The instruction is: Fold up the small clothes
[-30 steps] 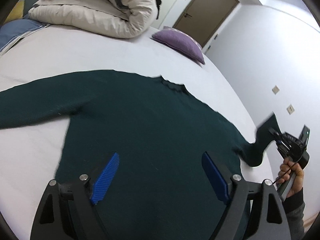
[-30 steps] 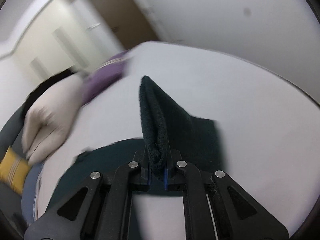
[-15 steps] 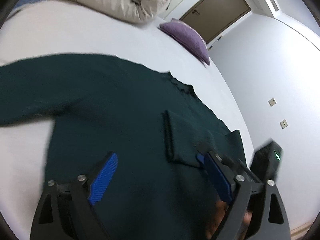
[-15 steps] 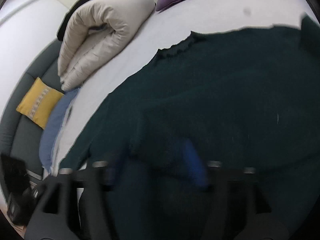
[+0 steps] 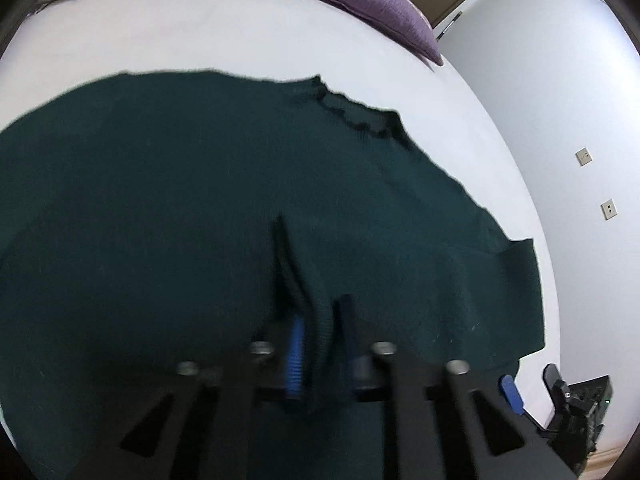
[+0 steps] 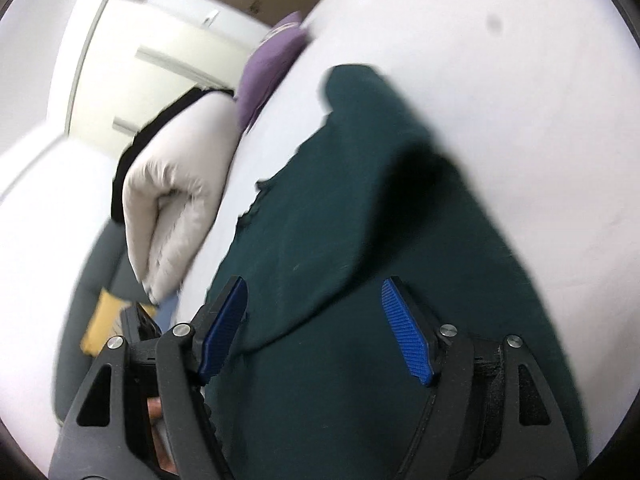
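A dark green knit sweater (image 5: 180, 208) lies flat on the white bed (image 5: 200, 36), collar toward the far side. Its right sleeve is folded across the body. My left gripper (image 5: 318, 344) is shut on the cuff of that sleeve (image 5: 316, 312), low over the sweater's middle. My right gripper (image 6: 316, 320) is open and empty, just above the sweater (image 6: 352, 208) near its right side. It also shows at the lower right of the left wrist view (image 5: 560, 404).
A purple pillow (image 5: 380, 8) lies at the far right of the bed, a rolled cream duvet (image 6: 172, 208) at the far left. A yellow cushion (image 6: 100, 320) rests on a grey sofa beyond. The bed's right edge meets a white wall (image 5: 560, 100).
The right gripper carried the sleeve over the body, let go and drew back to the right. The left gripper moved in and closed on the sleeve cuff.
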